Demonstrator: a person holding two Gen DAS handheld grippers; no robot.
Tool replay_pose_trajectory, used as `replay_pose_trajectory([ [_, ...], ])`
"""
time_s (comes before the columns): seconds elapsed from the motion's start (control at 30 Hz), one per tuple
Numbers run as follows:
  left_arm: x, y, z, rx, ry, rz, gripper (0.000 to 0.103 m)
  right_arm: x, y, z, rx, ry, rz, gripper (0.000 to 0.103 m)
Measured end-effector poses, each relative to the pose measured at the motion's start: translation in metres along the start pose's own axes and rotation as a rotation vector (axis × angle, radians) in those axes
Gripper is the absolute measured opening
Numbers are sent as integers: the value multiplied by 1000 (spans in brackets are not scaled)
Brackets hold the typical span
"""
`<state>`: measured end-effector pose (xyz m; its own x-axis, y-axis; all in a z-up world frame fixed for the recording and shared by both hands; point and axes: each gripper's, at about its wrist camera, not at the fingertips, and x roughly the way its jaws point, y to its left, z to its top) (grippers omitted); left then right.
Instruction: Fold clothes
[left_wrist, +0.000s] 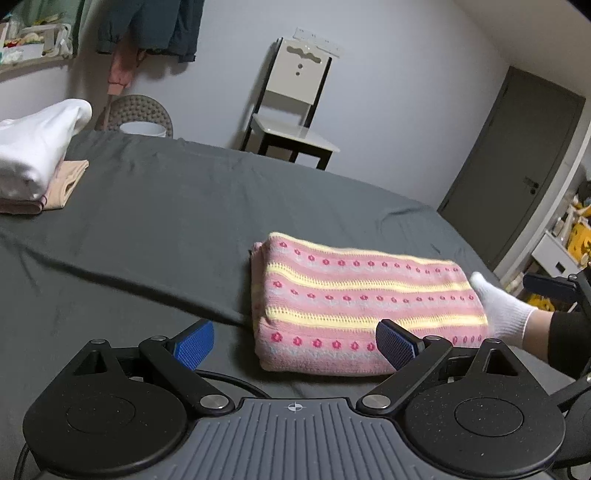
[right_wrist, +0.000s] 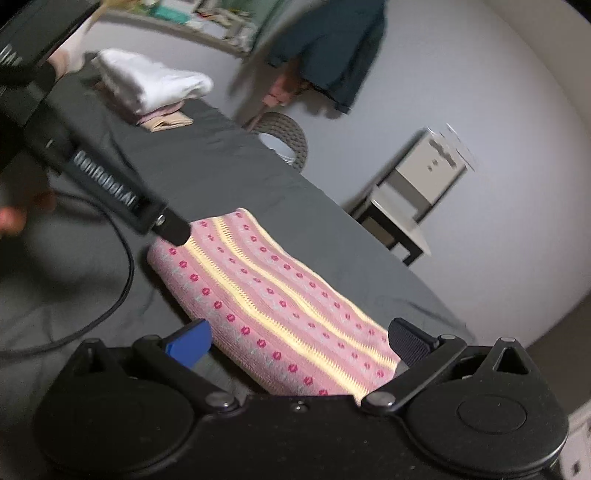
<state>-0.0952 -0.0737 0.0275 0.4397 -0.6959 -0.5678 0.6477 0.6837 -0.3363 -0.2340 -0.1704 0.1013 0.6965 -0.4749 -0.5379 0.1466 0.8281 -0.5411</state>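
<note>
A folded pink knit garment with yellow stripes and red dots lies on the grey bed sheet. Beside it, the left hand-held gripper and right hand-held gripper hover with jaws spread, empty.

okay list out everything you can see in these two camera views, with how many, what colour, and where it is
Folded knit garment: one, pink with yellow stripes and red flowers, on the bed near both grippers.
Folded clothes stack: one, white on beige, far left of bed.
Bed sheet: one, dark grey, under everything.
Chair: one, white with black frame, by the wall.
Stool: one, grey-brown, behind the bed.
Hanging clothes: several, dark teal and pink, on the wall.
Door: one, grey, right.
Cable: one, black, on the sheet.
Gloved hand: one, white, at garment's right end.
Left gripper: open.
Right gripper: open.
</note>
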Motion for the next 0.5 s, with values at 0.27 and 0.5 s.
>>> replay_pose_trajectory([
  [0.27,-4,-10,-4,33,-8,101,103,-4,-22,0,185,8,-18,103],
  [0.5,-1,-8,6,-34,11,202,103,6,-31,-1,248,26,-45,103],
])
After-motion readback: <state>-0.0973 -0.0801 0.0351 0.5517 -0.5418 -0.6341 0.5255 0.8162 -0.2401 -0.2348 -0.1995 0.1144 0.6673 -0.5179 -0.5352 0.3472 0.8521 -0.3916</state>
